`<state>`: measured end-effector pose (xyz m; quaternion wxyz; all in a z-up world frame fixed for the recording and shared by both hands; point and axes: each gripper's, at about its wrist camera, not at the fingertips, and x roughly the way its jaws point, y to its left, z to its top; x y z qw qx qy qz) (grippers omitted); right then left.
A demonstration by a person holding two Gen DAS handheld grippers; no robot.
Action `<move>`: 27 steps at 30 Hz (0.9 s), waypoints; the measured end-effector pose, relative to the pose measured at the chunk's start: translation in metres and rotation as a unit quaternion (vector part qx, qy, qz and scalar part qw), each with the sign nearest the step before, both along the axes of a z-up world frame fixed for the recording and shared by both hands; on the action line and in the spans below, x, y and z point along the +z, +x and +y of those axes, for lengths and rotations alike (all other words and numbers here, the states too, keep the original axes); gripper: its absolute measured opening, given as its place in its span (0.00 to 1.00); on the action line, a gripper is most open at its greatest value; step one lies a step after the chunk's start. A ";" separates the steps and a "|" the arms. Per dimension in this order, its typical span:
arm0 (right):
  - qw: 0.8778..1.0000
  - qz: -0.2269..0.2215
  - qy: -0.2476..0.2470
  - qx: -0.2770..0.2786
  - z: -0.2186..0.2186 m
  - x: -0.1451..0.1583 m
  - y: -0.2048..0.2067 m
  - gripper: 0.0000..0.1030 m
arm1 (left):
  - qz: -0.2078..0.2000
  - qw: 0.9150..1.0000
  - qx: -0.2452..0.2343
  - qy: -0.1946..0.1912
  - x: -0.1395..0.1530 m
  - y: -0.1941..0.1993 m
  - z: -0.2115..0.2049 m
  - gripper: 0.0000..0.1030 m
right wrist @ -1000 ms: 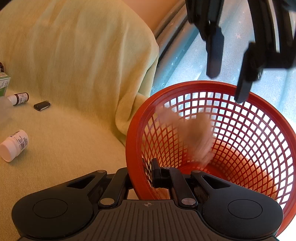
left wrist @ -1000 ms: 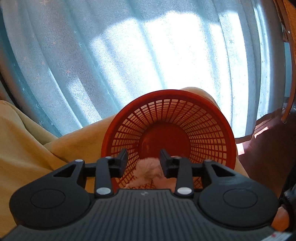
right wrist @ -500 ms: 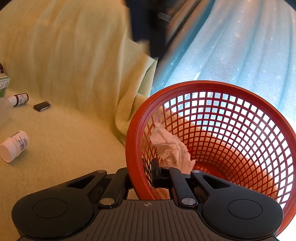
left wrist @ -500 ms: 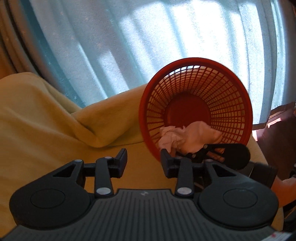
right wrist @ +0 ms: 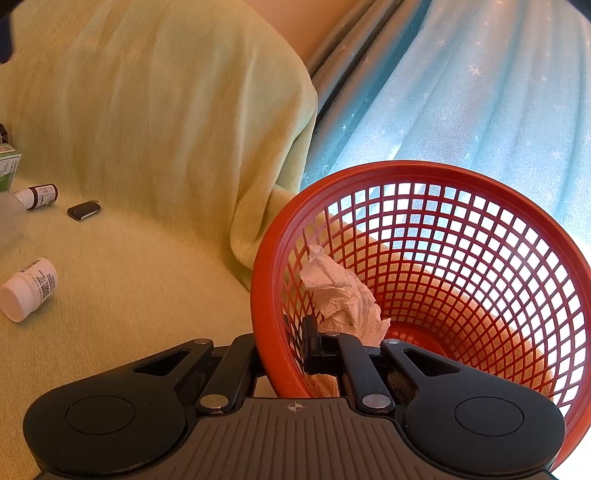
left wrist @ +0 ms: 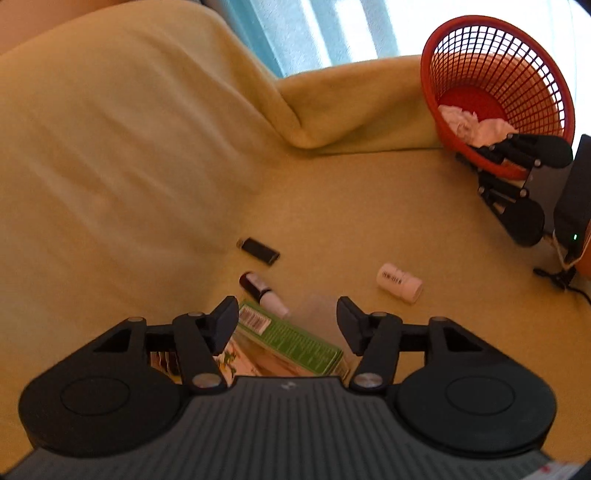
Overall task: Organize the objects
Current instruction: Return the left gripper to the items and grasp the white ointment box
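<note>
A red mesh basket [right wrist: 424, 177] [left wrist: 495, 29] lies tilted on the yellow-covered sofa, with a crumpled white tissue [right wrist: 343, 291] [left wrist: 469, 123] inside. My right gripper [right wrist: 280, 350] is shut on the basket's near rim; it also shows in the left wrist view [left wrist: 517, 173]. My left gripper [left wrist: 287, 319] is open and empty, above a green box [left wrist: 295, 343]. Beyond it lie a small dark dropper bottle [left wrist: 260, 291], a black lighter-like item [left wrist: 258, 250] and a white pill bottle [left wrist: 399, 282].
The same white bottle [right wrist: 27, 290], dark bottle [right wrist: 38, 195] and black item [right wrist: 84, 209] lie left of the basket in the right wrist view. A clear plastic object [left wrist: 317, 310] sits by the green box. Blue curtain [right wrist: 461, 92] hangs behind the sofa.
My left gripper let the tissue drop into the basket, pulled back and swung left over the green box, opening wider. The right gripper has kept its hold on the rim.
</note>
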<state>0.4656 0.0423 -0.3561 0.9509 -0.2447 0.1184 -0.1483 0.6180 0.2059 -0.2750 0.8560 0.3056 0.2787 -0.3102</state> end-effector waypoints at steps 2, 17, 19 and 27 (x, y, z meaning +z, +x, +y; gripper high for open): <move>1.000 0.001 -0.001 0.000 0.000 0.000 0.000 0.02 | 0.012 1.000 0.027 0.003 -0.013 0.002 0.013 0.55; 1.000 0.002 -0.004 0.001 -0.001 -0.001 -0.002 0.02 | 0.078 0.978 0.189 -0.032 -0.069 0.055 0.038 0.47; 1.000 0.002 -0.003 0.001 -0.001 -0.001 -0.002 0.02 | 0.080 0.979 0.188 -0.017 -0.074 0.057 0.039 0.46; 1.000 0.002 -0.004 0.001 -0.001 -0.001 -0.002 0.02 | 0.076 0.980 0.186 0.009 -0.075 0.056 0.068 0.38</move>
